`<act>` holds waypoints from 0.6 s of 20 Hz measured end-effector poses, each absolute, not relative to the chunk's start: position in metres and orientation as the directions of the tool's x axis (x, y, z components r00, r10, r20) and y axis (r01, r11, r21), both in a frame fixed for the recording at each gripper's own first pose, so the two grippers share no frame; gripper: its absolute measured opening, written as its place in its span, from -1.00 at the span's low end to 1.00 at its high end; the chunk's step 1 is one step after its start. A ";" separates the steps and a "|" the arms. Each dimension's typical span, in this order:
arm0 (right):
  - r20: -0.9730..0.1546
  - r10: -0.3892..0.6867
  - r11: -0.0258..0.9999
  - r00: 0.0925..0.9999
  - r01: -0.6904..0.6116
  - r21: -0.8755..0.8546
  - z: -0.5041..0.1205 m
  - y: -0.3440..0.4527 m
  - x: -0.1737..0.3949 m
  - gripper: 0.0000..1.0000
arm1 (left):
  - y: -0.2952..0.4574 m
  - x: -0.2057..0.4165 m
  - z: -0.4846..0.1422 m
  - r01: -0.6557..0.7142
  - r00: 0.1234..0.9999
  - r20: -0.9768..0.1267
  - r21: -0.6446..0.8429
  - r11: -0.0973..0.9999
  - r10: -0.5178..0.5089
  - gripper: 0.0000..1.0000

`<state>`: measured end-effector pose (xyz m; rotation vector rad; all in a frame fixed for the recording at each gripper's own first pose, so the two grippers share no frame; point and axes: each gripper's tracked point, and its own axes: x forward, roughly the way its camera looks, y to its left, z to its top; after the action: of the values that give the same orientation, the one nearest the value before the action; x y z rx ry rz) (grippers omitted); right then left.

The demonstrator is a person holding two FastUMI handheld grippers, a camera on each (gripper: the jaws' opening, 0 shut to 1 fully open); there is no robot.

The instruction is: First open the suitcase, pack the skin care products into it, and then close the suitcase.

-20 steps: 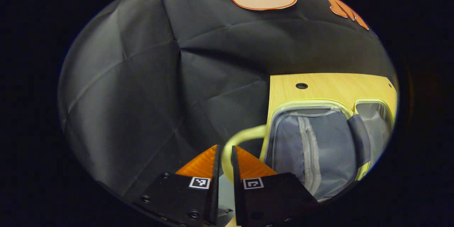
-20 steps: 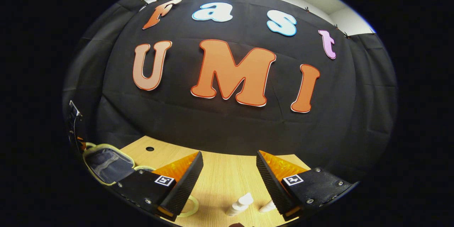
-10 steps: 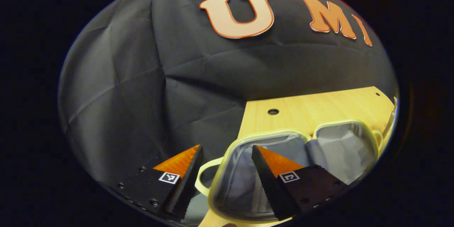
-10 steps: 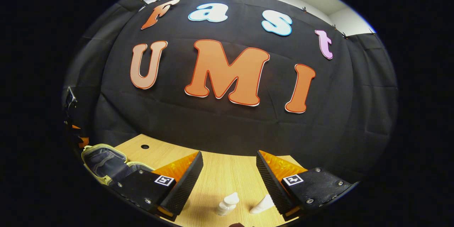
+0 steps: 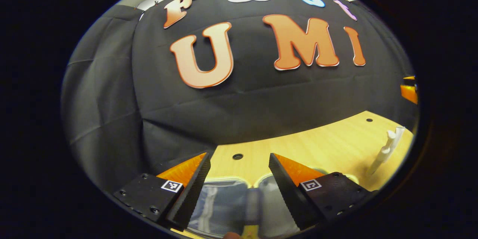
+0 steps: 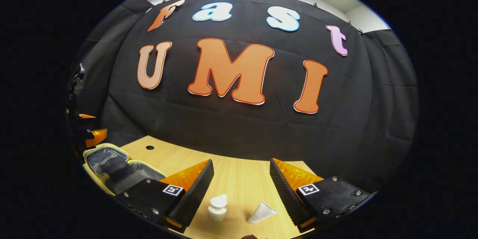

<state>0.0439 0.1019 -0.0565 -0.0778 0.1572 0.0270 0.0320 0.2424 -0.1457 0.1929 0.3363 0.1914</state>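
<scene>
- The wooden tabletop (image 6: 239, 179) stands before a black cloth wall; the suitcase (image 6: 112, 164) lies open at its left end.
- Right claw (image 6: 242, 186) is open and empty above a small bottle (image 6: 217, 207) and a tube (image 6: 261, 213); left claw (image 5: 239, 183) is open over the suitcase.
- Risk: the upright bottle may tip if a finger bumps it; the tube could slip.

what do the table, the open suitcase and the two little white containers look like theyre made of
Table: light wood or wood-look laminate, matte, with fine straight grain lines. Suitcase: soft grey fabric lining that creases, with a pale, smooth rim, perhaps rubbery piping. Bottle and tube: likely smooth white plastic, opaque, with even shading.
</scene>
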 end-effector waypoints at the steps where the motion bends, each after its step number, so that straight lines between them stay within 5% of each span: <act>1: -0.165 0.025 0.997 0.986 -0.037 -0.072 -0.062 0.095 0.043 0.92 | 0.222 0.038 -0.144 -0.135 0.933 -0.303 0.203 0.970 0.193 0.96; 12: -0.276 0.085 0.995 0.958 -0.096 -0.028 -0.139 0.043 0.034 0.91 | -0.003 0.046 -0.201 0.113 0.938 -0.338 0.083 0.990 -0.078 0.97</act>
<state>0.0335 0.0434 -0.1386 -0.0412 0.2777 0.0918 0.0462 -0.0029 -0.2011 0.1016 0.3412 -0.0977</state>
